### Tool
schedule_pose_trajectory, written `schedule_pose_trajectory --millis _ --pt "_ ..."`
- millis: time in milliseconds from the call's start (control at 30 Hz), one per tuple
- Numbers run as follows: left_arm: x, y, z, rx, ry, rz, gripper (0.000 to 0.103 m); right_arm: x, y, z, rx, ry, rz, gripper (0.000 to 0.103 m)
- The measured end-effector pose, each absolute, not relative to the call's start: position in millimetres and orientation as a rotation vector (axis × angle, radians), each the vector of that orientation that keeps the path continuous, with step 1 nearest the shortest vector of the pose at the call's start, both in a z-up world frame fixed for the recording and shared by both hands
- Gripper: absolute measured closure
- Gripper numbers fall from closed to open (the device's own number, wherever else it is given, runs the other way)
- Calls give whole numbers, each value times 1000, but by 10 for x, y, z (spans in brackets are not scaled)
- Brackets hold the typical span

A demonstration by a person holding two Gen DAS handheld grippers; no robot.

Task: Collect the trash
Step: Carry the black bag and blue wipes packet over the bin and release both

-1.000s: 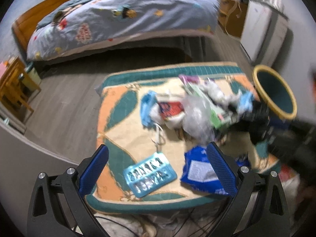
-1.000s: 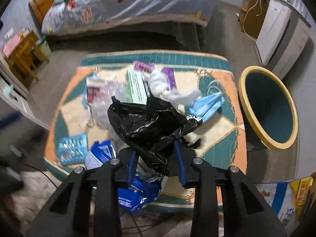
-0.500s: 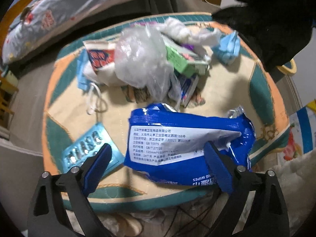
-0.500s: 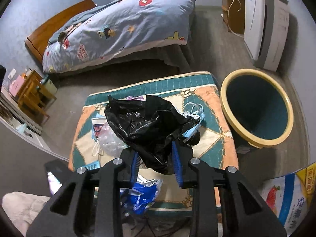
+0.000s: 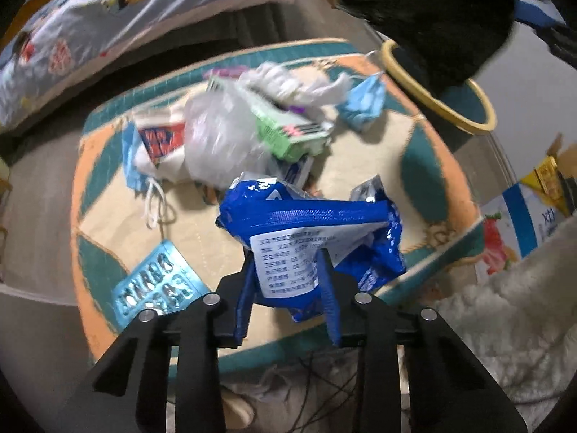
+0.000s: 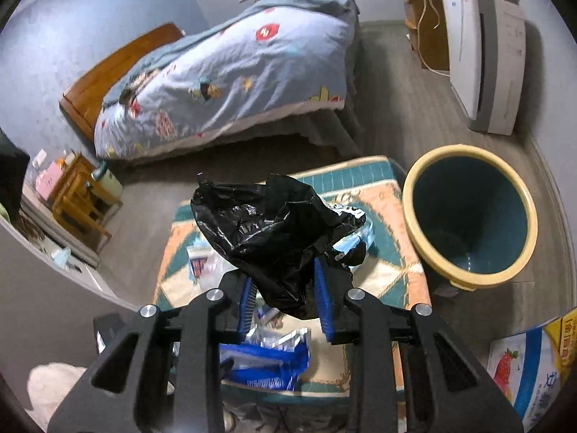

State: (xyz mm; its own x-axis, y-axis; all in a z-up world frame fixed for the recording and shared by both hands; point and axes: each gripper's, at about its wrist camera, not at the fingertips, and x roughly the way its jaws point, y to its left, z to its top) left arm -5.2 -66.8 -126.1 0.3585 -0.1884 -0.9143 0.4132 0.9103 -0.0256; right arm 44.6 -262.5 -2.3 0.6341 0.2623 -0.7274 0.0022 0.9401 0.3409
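- Writing shows best on the blue wipes packet: a white label with small printed lines, Chinese characters and figures, too blurred in the left wrist view to read.
- Red and blue print marks a white wrapper near the rug's far left corner; the letters cannot be made out.
- A green box carries a pink and dark strip of print, also unreadable, and lies near the rug's far edge beside a clear plastic bag, a white crumpled tissue and a blue face mask.
- A blue pill blister sheet lies by the rug's near left corner.
- A printed carton with a strawberry picture stands on the floor off the rug's right edge.
- The left gripper has just been closing; its blue pads now pinch the wipes packet, which is crumpled between them, where a second ago the jaws stood wide above the rug.
- The right gripper stays clenched on the black plastic bag, as before, now seen higher over the rug.
- The yellow-rimmed bin stands on the floor just beside the rug's right edge.
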Motion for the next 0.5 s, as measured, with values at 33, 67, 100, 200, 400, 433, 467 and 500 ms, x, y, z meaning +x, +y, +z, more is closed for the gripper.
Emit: schedule_pose_trajectory --millis 33,67,100,200,400,433,467,500 --pt "-33 -713 -1227 237 1129 -397 70 458 -2692 23 335 862 140 75" --pt "-75 -739 -1155 252 1109 -403 70 461 -2731 52 341 852 131 75" --pt "-107 -788 -1041 279 1074 -409 71 479 -2774 89 345 843 119 75" --pt "-101 -882 -806 275 1010 -435 71 584 -2876 234 326 801 80 75" --pt "243 -1166 -275 216 908 -459 71 932 -3428 374 418 750 1 75" --pt "347 -1262 -195 212 895 -464 71 987 -3526 355 425 751 -18 75" --pt "426 -1346 -144 213 888 -467 71 1061 -3667 317 428 754 -49 75" --pt "525 -1458 -105 218 882 -468 71 1117 -3793 266 428 758 -78 75"
